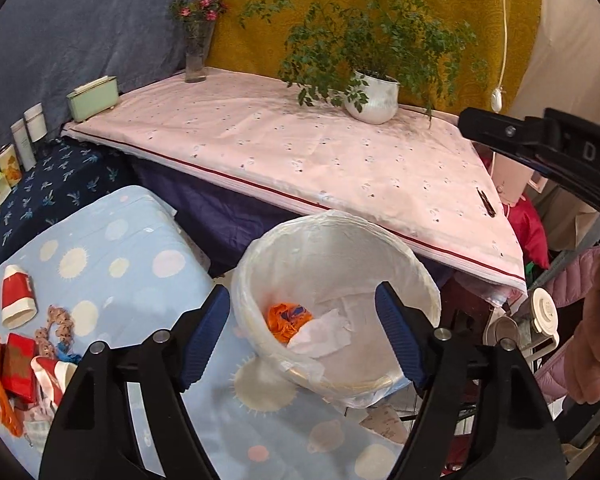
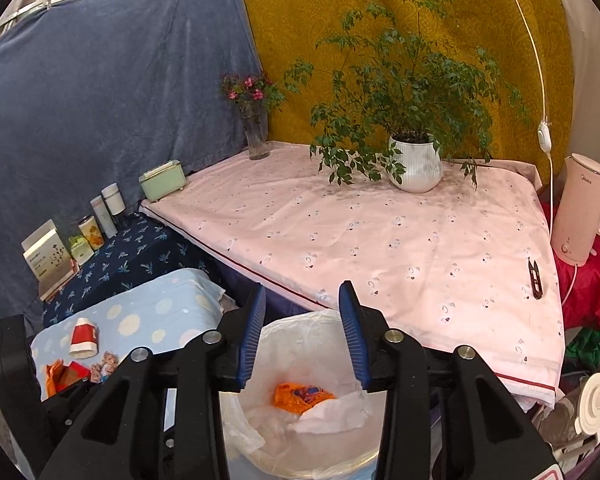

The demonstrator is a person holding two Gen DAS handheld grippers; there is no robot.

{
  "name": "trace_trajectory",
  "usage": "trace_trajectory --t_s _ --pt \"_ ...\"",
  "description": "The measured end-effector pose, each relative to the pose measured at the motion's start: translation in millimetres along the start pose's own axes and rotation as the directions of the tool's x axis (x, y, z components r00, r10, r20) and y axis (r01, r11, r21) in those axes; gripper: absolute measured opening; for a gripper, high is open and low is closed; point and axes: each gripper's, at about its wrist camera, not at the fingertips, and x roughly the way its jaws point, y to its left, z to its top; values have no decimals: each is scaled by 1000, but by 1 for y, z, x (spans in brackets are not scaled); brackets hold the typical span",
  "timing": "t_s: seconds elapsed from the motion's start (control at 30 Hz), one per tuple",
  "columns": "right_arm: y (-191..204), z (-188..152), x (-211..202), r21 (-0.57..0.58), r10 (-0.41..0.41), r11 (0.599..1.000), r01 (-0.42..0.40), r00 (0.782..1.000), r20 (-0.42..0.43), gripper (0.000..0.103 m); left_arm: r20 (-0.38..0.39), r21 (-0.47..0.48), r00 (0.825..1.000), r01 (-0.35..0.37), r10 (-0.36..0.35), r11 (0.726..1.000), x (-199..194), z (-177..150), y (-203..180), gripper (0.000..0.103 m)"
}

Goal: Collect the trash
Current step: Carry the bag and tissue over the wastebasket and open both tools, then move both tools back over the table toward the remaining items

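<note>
A white lined trash bin stands beside the light blue dotted surface; inside lie an orange wrapper and crumpled white paper. My left gripper is open and empty, hovering over the bin. My right gripper is open and empty above the same bin, with the orange wrapper and white paper below. On the blue surface at left lie a red-and-white paper cup, red packets, an orange wrapper and a beige string of beads.
A pink-covered table behind the bin holds a potted plant, a flower vase, a green box and small black snips. A pink kettle stands at right. Bottles and boxes line the dark blue cloth.
</note>
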Motion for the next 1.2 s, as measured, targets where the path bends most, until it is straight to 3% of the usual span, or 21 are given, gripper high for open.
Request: trace_trajectory --t_s 0.47,0.8,1.2 --pt "57 -9 -20 -70 70 995 -70 998 6 48 28 -141 991 -129 134 982 -45 -18 60 76" --pt "118 -32 -27 -130 163 978 -166 986 -34 51 20 -219 966 -247 258 944 -85 -46 118 76" --pt "184 -68 -22 -189 243 946 -264 962 -126 51 -48 -282 920 -387 390 878 -113 -87 188 76"
